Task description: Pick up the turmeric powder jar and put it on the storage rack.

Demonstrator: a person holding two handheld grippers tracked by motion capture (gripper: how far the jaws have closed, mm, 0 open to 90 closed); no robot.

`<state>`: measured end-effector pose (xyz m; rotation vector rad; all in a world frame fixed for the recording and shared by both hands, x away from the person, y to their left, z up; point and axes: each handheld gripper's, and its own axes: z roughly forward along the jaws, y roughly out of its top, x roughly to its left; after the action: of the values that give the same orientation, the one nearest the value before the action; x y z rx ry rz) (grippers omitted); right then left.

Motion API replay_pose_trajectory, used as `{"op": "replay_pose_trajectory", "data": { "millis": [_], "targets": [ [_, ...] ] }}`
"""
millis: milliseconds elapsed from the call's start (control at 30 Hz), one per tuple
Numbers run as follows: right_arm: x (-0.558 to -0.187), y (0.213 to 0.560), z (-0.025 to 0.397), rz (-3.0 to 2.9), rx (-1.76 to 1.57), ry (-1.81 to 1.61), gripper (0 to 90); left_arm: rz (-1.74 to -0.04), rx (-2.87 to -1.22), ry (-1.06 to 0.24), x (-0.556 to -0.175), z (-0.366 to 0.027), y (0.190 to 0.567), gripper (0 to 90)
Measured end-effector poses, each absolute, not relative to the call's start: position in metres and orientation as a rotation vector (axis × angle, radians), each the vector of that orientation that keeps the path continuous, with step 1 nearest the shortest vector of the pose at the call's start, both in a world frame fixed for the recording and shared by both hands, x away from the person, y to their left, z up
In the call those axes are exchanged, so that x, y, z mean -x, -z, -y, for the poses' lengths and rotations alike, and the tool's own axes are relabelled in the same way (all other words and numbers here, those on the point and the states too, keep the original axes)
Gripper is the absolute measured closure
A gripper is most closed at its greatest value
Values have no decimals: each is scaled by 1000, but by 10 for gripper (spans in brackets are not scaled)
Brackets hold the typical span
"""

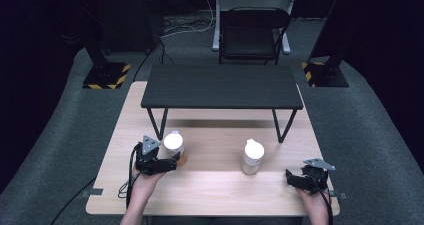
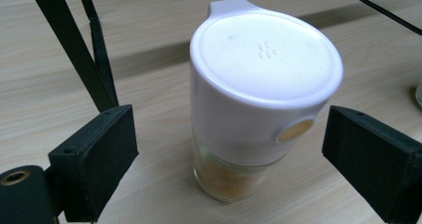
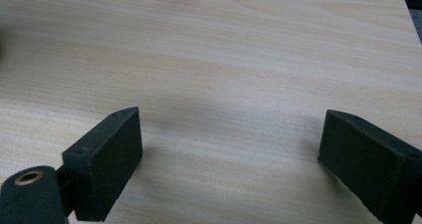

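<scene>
Key relation: your left gripper (image 1: 176,160) is the hand at the left spice jar (image 2: 259,99); the jar stands between its jaws, straight ahead along them, with its long axis upright.
Left jaws: apart, one on each side of the jar, a visible gap at both sides in the left gripper view, so nothing is clamped yet.
Left spice jar: white cap on top, clear glass base with a tan powder inside, standing on the worktop (image 1: 210,185) just in front of the black riser shelf (image 1: 220,87), near its left legs.
Right gripper (image 1: 292,177): near the worktop's right front corner, jaws apart over bare wood, holding nothing.
Second spice jar (image 1: 252,156): upright near the worktop's middle, between your two hands, closer to your right gripper but clear of it.
Likely next move: as a judgement only, closing the left jaws squarely on the white cap or the glass below it would take the jar.
</scene>
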<state>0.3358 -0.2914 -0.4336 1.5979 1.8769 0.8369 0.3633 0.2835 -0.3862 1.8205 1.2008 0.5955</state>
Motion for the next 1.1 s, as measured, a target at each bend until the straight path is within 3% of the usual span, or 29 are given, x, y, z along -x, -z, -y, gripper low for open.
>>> {"op": "replay_pose_trajectory", "data": {
  "millis": [400, 767, 900, 1100],
  "targets": [
    [-336, 434, 291, -1878, -1597, -838, 84, -1202, -1820, -619, -376, -264, 396, 110],
    [-336, 434, 291, -1879, -1597, -838, 84, -1205, -1819, -684, -383, -249, 402, 210],
    [-336, 434, 292, -1879, -1598, -839, 84, -1187, -1816, -666, -385, -250, 403, 290],
    [-336, 433, 292, -1880, -1597, -839, 84, -1197, -1816, -669, -384, -249, 402, 298]
  ]
}}
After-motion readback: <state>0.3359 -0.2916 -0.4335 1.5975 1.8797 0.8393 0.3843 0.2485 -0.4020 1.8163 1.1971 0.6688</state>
